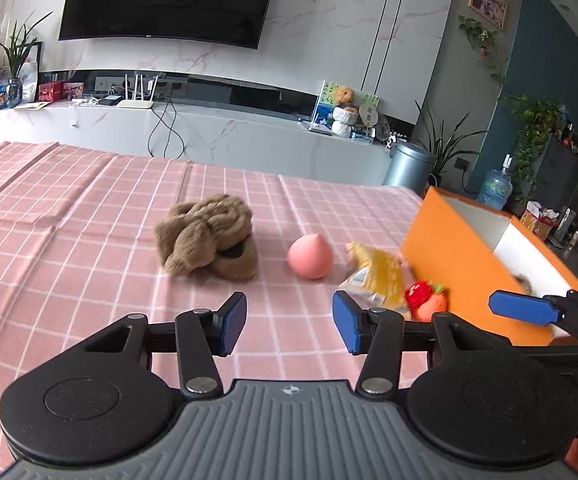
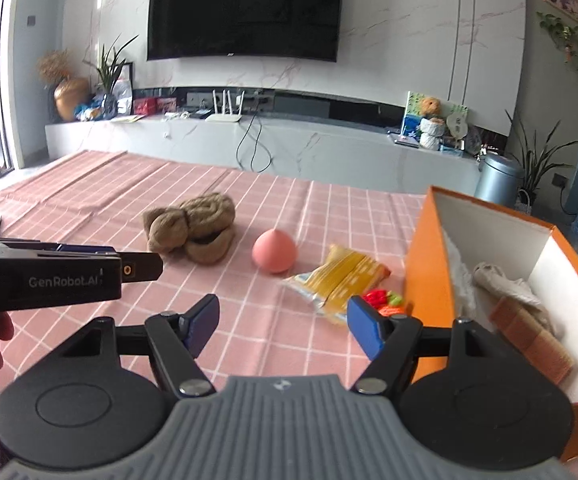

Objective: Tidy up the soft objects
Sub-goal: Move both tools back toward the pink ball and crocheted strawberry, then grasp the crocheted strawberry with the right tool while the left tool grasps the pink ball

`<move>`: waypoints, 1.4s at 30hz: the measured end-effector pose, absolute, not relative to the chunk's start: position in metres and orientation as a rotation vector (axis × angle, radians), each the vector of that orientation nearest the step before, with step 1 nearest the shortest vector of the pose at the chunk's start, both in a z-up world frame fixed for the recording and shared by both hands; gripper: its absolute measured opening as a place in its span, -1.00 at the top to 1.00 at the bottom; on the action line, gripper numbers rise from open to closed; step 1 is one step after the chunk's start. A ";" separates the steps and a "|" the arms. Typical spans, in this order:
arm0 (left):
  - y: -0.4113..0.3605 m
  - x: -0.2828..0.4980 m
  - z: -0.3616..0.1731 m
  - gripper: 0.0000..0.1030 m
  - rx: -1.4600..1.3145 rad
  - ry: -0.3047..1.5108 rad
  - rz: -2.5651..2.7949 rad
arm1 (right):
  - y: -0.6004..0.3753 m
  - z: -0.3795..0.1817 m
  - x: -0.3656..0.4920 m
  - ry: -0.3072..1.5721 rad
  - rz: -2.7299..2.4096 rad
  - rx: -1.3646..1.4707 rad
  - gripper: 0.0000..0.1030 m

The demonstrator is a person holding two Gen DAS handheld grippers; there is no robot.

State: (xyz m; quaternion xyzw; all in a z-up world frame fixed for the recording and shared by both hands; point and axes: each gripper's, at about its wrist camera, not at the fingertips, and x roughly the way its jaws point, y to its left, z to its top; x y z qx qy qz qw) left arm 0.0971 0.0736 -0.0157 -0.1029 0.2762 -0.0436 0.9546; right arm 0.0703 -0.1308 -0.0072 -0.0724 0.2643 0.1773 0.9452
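Observation:
On the pink checked cloth lie a brown knitted bundle [image 1: 209, 236] [image 2: 191, 232], a pink peach-shaped soft toy [image 1: 310, 256] [image 2: 274, 254], a yellow packet [image 1: 377, 276] [image 2: 341, 280] and a small red and orange knitted toy [image 1: 427, 300] [image 2: 383, 300]. My left gripper [image 1: 291, 320] is open and empty, hovering short of the peach toy. My right gripper [image 2: 285, 324] is open too, nothing between its pads, just before the yellow packet. One of its blue-padded fingers [image 1: 525, 308] shows in front of the orange box [image 1: 469, 264] [image 2: 425, 264].
The open orange box stands at the right and holds folded cloths [image 2: 505, 284]. In the right wrist view the left gripper's black body [image 2: 61, 276] reaches in from the left, with a hand below it. A TV console and a metal bin [image 1: 409, 164] stand beyond the table.

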 end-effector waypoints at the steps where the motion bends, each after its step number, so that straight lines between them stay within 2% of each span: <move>1: 0.076 0.097 -0.018 -0.11 -0.209 0.563 -0.088 | -0.129 -0.010 0.071 0.547 0.362 -0.156 -0.36; 15: 0.100 0.099 -0.047 -0.11 -0.275 0.586 -0.117 | -0.115 -0.033 0.112 0.589 0.266 -0.225 -0.30; 18: 0.094 0.109 -0.049 -0.11 -0.243 0.597 -0.149 | -0.107 -0.039 0.126 0.594 0.217 -0.347 -0.20; 26: 0.075 0.148 -0.046 -0.11 -0.153 0.626 -0.239 | -0.088 -0.075 0.155 0.551 -0.024 -0.743 -0.19; 33: 0.067 0.172 -0.050 -0.11 -0.100 0.644 -0.283 | -0.081 -0.110 0.172 0.534 -0.102 -0.916 -0.15; 42: 0.073 0.191 -0.055 -0.11 -0.078 0.670 -0.290 | -0.088 -0.119 0.190 0.582 -0.064 -0.898 0.20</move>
